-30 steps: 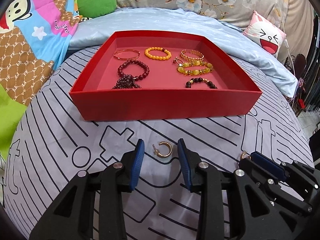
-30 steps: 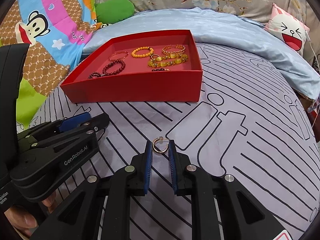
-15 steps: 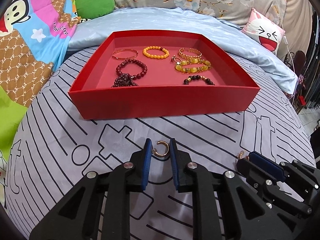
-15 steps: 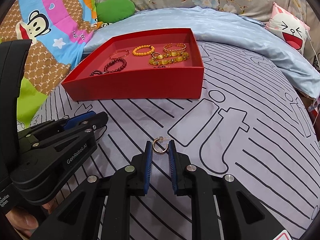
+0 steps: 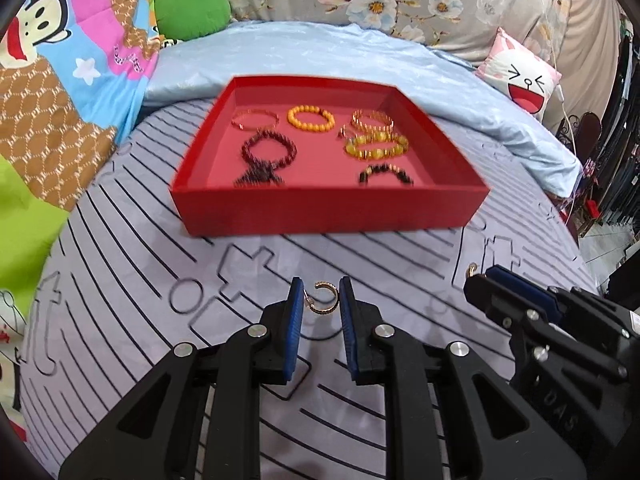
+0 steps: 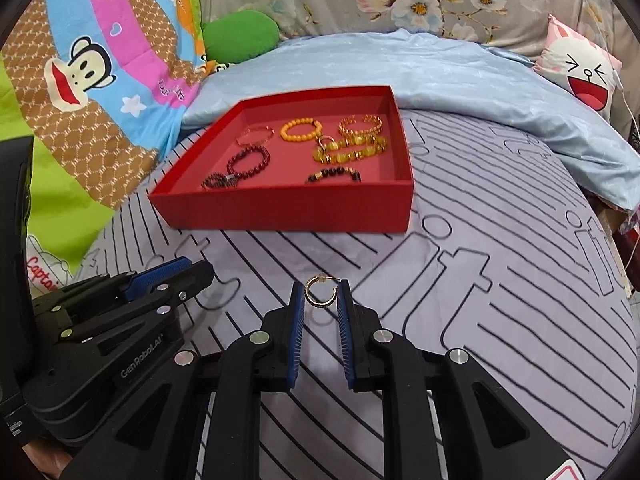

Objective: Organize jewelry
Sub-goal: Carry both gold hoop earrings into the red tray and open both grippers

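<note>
Both hoops lifted, left gripper [image 5: 319, 300] pinching gold earring [image 5: 322, 299], right gripper [image 6: 320, 298] clamping its twin [image 6: 319, 292].

Motion blurs the bracelets [image 5: 320, 148] in the red box [image 5: 328, 210]; its near wall hides their lower edges.

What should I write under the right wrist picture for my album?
Right gripper pinching a gold hoop earring above the striped bedsheet, near the red jewelry tray.

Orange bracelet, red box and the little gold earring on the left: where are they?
orange bracelet [image 5: 311, 119], left wrist view, on its beads.
red box [image 5: 320, 212], left wrist view, front wall.
gold earring [image 5: 322, 302], left wrist view, on its hoop.
</note>
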`<state>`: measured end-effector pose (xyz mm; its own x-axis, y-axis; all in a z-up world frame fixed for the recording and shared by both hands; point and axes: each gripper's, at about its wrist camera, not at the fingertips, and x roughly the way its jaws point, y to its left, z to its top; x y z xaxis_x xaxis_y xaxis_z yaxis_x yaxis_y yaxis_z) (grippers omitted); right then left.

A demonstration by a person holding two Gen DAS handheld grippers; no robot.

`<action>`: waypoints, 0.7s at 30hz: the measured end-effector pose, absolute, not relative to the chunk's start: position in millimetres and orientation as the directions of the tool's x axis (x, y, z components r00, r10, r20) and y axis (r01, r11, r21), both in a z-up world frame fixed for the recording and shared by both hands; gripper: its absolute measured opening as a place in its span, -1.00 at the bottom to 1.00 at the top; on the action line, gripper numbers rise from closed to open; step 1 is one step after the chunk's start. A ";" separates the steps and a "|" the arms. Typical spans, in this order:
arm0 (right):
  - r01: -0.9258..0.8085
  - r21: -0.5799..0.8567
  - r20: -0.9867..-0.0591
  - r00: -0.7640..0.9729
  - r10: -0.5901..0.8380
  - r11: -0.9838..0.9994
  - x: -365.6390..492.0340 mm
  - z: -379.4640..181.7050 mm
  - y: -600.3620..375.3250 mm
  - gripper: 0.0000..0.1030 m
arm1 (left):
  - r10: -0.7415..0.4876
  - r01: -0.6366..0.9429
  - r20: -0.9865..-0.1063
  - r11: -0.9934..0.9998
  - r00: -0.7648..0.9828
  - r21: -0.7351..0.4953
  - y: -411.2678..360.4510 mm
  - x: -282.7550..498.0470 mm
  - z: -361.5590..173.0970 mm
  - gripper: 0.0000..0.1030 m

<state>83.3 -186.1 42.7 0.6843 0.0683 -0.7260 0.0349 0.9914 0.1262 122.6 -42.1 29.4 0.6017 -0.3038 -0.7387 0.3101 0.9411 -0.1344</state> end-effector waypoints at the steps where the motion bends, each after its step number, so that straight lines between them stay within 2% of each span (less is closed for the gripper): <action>1: 0.032 0.123 -0.722 0.689 0.067 0.992 84.7 45.8 -185.7 -0.69 | -0.306 0.310 -0.734 0.941 0.607 -0.136 -40.5 124.3 34.3 -0.65; 11: -0.001 0.099 -0.674 0.736 0.068 0.995 129.4 82.1 -186.6 -0.70 | -0.287 0.310 -0.676 0.946 0.678 -0.091 -39.5 164.4 77.2 -0.65; 21: 0.006 0.117 -0.683 0.727 0.076 0.993 191.6 80.0 -191.6 -0.69 | -0.265 0.308 -0.679 0.950 0.685 -0.060 -58.8 217.5 77.0 -0.65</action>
